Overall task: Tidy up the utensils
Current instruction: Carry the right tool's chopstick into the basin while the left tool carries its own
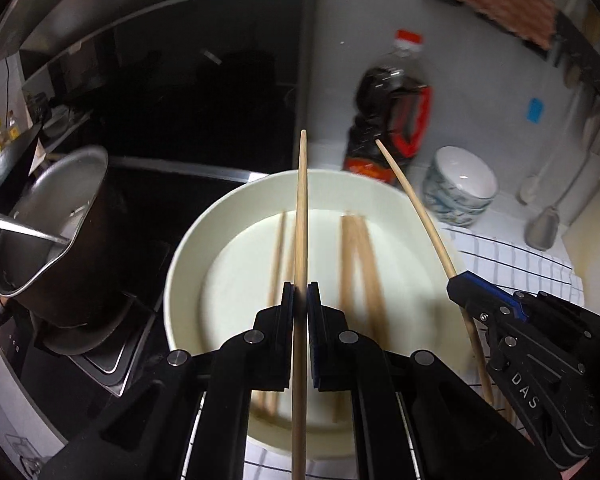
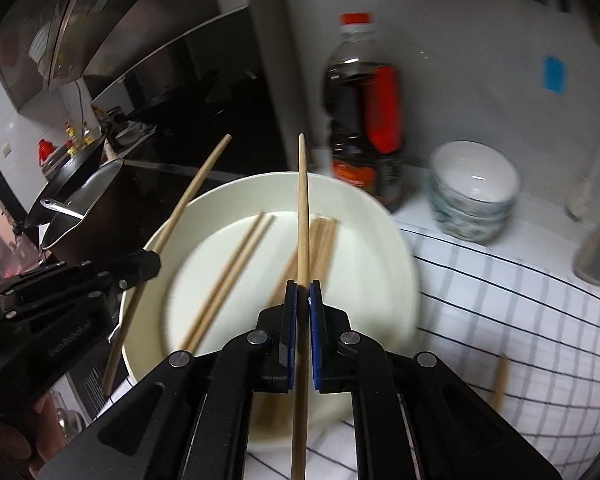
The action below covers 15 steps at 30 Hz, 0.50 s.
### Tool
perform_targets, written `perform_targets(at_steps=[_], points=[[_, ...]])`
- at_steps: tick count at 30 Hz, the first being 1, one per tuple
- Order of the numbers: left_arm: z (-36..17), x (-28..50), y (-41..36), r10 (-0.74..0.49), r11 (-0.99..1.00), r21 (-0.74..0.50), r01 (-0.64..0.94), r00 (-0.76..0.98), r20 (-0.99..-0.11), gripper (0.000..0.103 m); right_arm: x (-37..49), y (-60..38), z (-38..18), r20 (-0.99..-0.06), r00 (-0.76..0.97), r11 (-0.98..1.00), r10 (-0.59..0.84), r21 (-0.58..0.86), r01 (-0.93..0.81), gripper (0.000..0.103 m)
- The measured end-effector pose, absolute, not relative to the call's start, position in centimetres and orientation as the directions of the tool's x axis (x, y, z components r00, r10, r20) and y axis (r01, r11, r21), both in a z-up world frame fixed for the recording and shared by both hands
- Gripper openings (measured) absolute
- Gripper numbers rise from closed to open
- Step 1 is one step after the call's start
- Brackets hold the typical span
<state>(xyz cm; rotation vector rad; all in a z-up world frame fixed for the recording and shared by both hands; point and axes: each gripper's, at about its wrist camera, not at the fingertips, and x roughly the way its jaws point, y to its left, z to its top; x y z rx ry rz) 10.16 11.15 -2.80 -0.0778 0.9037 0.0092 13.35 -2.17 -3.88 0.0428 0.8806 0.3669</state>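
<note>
Two chopsticks are up off the white plate [image 1: 188, 240], one in each pair of tongs. The left tongs [image 1: 300, 300] are clamped narrow on a chopstick [image 1: 301, 200] that runs straight out between the pads, its tip out past the plate's far rim. The right tongs [image 2: 303, 300] pinch their own chopstick [image 2: 303, 208] the same way, tip also above the far rim. In the left wrist view the right tongs [image 1: 458, 282] hang over the plate's right edge, with their stick [image 1: 416, 200] leaning away; in the right wrist view the left tongs [image 2: 150, 262] sit over the plate's left edge.

More chopsticks [image 1: 358, 260] lie loose on the plate, one pair toward its left and a bundle toward its right; motion blur makes the exact count hard to give. One more chopstick [image 2: 500, 380] seems to lie on the checked cloth [image 2: 500, 300] to the right of the plate.

Both hands tilt steeply downward toward the plate, side by side. To do this step well, I would keep both grips firm near mid-length so neither stick pivots, bring the two sticks parallel, and carry them clear of the dark bottle [image 2: 360, 120] and stacked bowls [image 2: 474, 188] beyond the plate, and the pot [image 1: 56, 232] to its left.
</note>
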Motion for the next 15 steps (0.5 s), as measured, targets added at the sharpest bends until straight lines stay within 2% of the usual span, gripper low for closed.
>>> perform_targets(at_steps=[15], points=[[-8.1,13.5,14.8,-0.017,0.997,-0.055,-0.053,0.543,-0.839,0.008,17.1,2.5,-8.9,-0.824,0.475,0.939,0.307,0.182,-0.292,0.006]])
